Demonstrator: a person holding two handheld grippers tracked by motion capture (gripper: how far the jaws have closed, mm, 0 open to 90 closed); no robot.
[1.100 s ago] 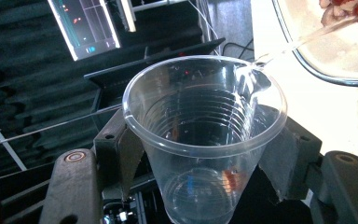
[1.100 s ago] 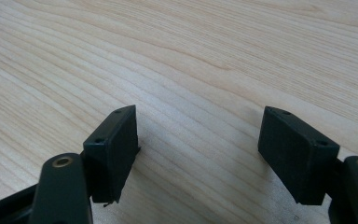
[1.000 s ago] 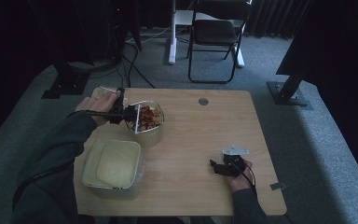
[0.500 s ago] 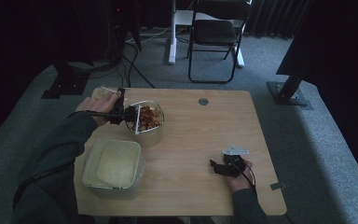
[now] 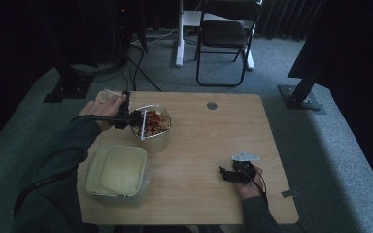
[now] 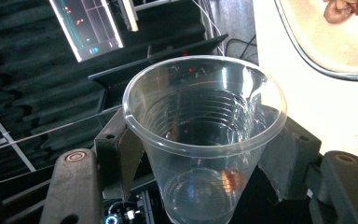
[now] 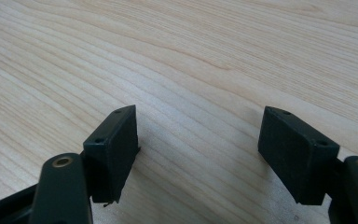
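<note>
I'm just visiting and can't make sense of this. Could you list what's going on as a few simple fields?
Left claw: shut on a clear plastic cup, tipped at the bowl
Cup contents: looks empty
Bowl: clear, holds reddish-brown food
Tub: pale container near the table's front left
Right claw: open, nothing between the jaws, low over bare wooden table

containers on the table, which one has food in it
The clear bowl at the far left, holding reddish food pieces beside the left gripper. The nearer square tub holds nothing but a pale flat lid or liner.
</note>
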